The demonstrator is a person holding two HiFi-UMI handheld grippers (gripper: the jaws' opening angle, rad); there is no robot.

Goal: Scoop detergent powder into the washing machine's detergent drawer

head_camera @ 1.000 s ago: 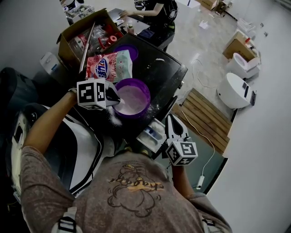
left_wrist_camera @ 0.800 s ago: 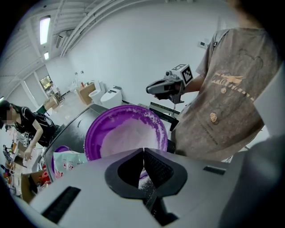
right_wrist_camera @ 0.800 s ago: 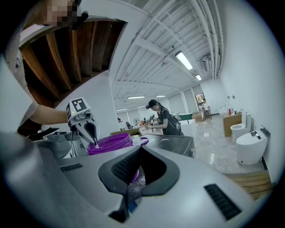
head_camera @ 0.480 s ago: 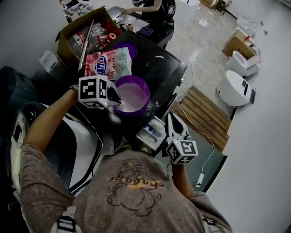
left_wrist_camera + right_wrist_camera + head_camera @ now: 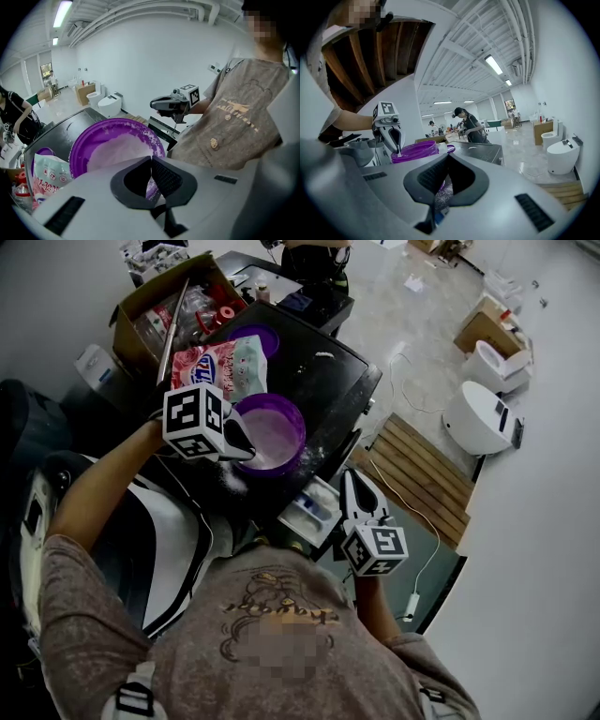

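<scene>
**Head view, with both gripper views.** My left gripper [image 5: 246, 448] reaches over the near rim of the purple bowl [image 5: 292, 418]. The bowl stands on the black washer [image 5: 328, 381] and holds white powder [image 5: 272, 439].

The left fingers [image 5: 166, 176] are closed tip to tip. In the right gripper view a thin white sliver hangs from them toward the bowl. It is probably the handle of a scoop [image 5: 399, 151], whose head is hidden behind the bowl's rim.

My right gripper [image 5: 351, 478] hangs apart from the bowl, just beside the pulled-out drawer [image 5: 314, 512] at the washer's front edge. Its fingers [image 5: 426, 176] are pressed together with nothing between them.

The drawer's compartments are too small to tell apart in the head view, and I cannot make out whether any powder lies in them. In the right gripper view the drawer shows only as a sliver through the gap under the fingertips.

The detergent bag [image 5: 225, 367] lies on the washer just beyond the bowl.
</scene>
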